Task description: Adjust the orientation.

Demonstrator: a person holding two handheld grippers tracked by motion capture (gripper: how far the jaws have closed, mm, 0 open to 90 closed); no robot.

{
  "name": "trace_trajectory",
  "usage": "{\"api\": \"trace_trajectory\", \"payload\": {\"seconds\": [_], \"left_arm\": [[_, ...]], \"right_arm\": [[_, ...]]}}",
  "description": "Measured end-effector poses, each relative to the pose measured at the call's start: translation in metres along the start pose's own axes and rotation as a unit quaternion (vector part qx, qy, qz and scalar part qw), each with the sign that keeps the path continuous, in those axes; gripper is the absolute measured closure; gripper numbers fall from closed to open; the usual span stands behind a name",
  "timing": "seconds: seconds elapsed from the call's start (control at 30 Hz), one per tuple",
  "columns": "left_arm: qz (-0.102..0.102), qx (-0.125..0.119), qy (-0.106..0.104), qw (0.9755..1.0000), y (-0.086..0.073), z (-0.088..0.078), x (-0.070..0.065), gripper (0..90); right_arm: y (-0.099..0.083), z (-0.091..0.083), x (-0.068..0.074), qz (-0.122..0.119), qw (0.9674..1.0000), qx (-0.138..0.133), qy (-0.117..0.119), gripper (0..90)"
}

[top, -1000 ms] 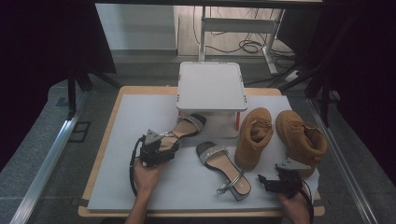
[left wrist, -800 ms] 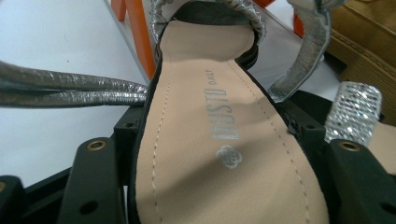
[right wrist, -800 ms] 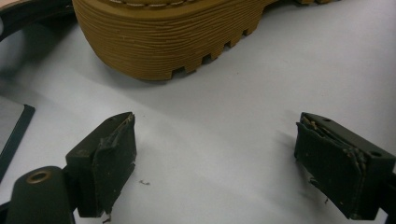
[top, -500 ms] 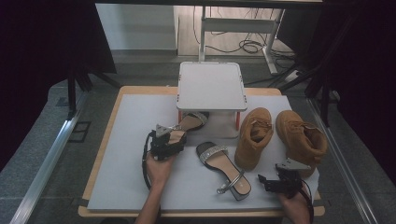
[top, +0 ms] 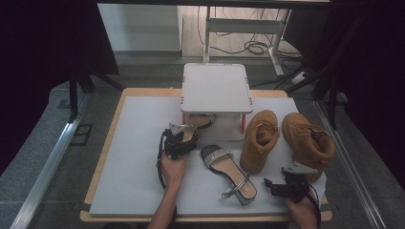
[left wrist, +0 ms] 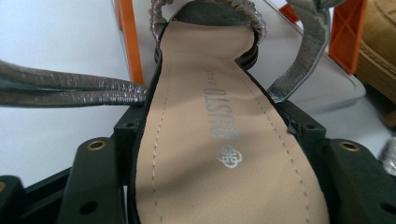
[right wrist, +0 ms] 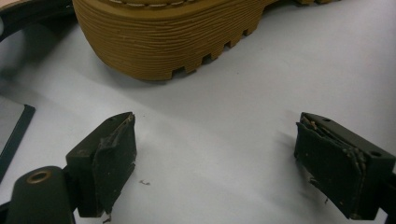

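Observation:
My left gripper point(top: 185, 137) is shut on the heel end of a grey strappy sandal point(top: 199, 122), whose toe reaches under the white stand point(top: 216, 88). In the left gripper view both pads press the sides of the sandal's tan insole point(left wrist: 215, 126), and its toe strap lies between the stand's orange legs point(left wrist: 128, 42). The matching sandal point(top: 228, 168) lies flat on the table's middle. My right gripper point(top: 273, 185) rests open at the front right, with bare tabletop between its fingers point(right wrist: 112, 154). The ribbed sole of a tan boot point(right wrist: 168, 37) lies just beyond it.
Two tan boots point(top: 259, 139) point(top: 308, 143) lie on their sides right of the stand. The grey-topped table point(top: 138, 157) has free room on its left half. A dark sandal edge point(right wrist: 11, 128) shows at the left of the right gripper view.
My left hand has carried the sandal rightward and away from me, so its toe is now under the stand. The right gripper has stayed in place.

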State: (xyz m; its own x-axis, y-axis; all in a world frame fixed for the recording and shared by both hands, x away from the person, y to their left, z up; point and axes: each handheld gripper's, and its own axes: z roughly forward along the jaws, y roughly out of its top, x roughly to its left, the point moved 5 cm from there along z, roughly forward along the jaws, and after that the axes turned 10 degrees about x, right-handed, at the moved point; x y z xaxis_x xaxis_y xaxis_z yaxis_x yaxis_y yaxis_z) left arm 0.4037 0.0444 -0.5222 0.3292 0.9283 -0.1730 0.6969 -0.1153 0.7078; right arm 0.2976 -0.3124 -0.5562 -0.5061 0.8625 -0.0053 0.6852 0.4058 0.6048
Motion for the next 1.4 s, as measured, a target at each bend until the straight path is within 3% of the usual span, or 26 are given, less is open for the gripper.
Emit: {"api": "trace_trajectory", "payload": {"seconds": [0.17,0.37,0.57,0.77,1.1,1.17,1.4], "left_arm": [[-0.003,-0.002,0.027,0.9996,0.005,0.01,-0.007,38.9],[-0.008,0.006,0.044,0.999,0.009,0.02,-0.013,38.8],[-0.018,0.007,0.073,0.9971,0.013,0.031,-0.016,38.8],[-0.026,0.011,0.085,0.996,0.019,0.038,-0.016,38.8],[-0.027,0.015,0.092,0.9952,0.022,0.05,-0.018,38.3],[-0.025,0.03,0.088,0.9954,0.019,0.053,-0.016,37.6],[-0.021,0.04,0.058,0.9973,0.02,0.047,-0.015,31.4]], "right_arm": [[0.0,0.0,0.0,0.0,1.0,0.0,0.0,13.0],[0.0,0.0,0.0,0.0,1.0,0.0,0.0,13.0],[0.0,0.0,0.0,0.0,1.0,-0.001,0.0,13.1],[0.0,0.0,0.0,0.0,1.0,-0.001,0.0,13.1],[0.0,0.0,0.0,-0.001,1.0,-0.001,0.0,13.2],[0.0,0.0,0.0,-0.001,1.0,-0.001,0.0,13.3],[0.0,0.0,0.0,0.0,1.0,-0.001,0.0,13.4]]}}
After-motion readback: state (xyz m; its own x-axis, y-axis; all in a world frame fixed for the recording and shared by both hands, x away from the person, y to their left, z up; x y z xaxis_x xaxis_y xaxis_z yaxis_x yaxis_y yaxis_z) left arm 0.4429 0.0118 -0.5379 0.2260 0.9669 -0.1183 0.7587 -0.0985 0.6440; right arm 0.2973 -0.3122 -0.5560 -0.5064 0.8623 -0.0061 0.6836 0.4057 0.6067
